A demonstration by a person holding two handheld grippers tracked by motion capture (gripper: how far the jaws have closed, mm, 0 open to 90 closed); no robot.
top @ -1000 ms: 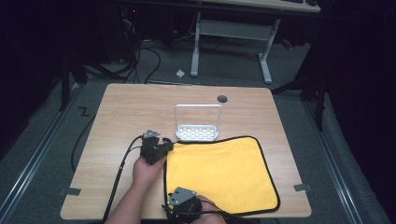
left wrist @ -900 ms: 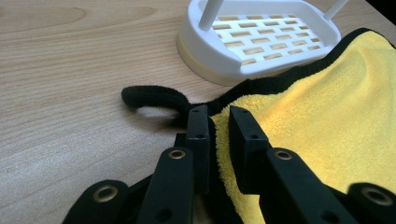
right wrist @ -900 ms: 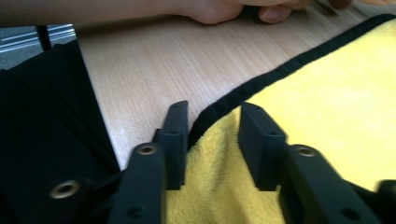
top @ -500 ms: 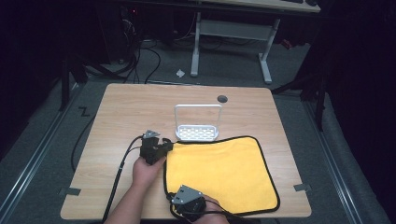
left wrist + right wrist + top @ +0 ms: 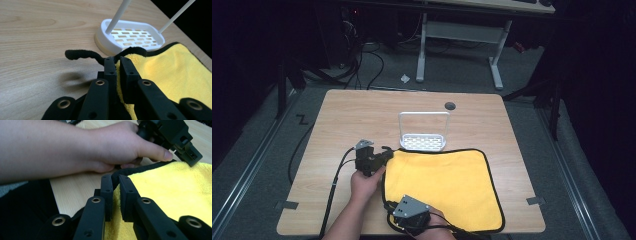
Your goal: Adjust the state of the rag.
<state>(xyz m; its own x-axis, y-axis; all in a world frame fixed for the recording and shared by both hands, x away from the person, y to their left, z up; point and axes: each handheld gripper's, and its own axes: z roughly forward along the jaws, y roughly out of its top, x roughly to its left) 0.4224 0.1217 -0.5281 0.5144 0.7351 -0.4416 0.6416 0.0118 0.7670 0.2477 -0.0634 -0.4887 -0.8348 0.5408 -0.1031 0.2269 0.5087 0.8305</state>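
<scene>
A yellow cloth (image 5: 444, 187) with a black hem is lying flat over the near right part of the table (image 5: 337, 115), and both grippers are biting into its left edge. The left gripper (image 5: 117, 62) is pinching the far-left corner, its jaws having just been closing on the fabric, with a loop of black hem curling out to the left of them. The right gripper (image 5: 115, 180) is clamping the near-left corner, its jaws drawn tight on the hem. In the right gripper view the person's left hand (image 5: 117, 147) is sitting just beyond the jaws, right against the cloth's edge. A white soap dish (image 5: 423, 141) with a tall wire handle is standing just past the cloth's far edge, touching or nearly touching the hem close to the left gripper. Farther back, a dark round grommet (image 5: 450, 105) is sitting in the tabletop, well apart.
</scene>
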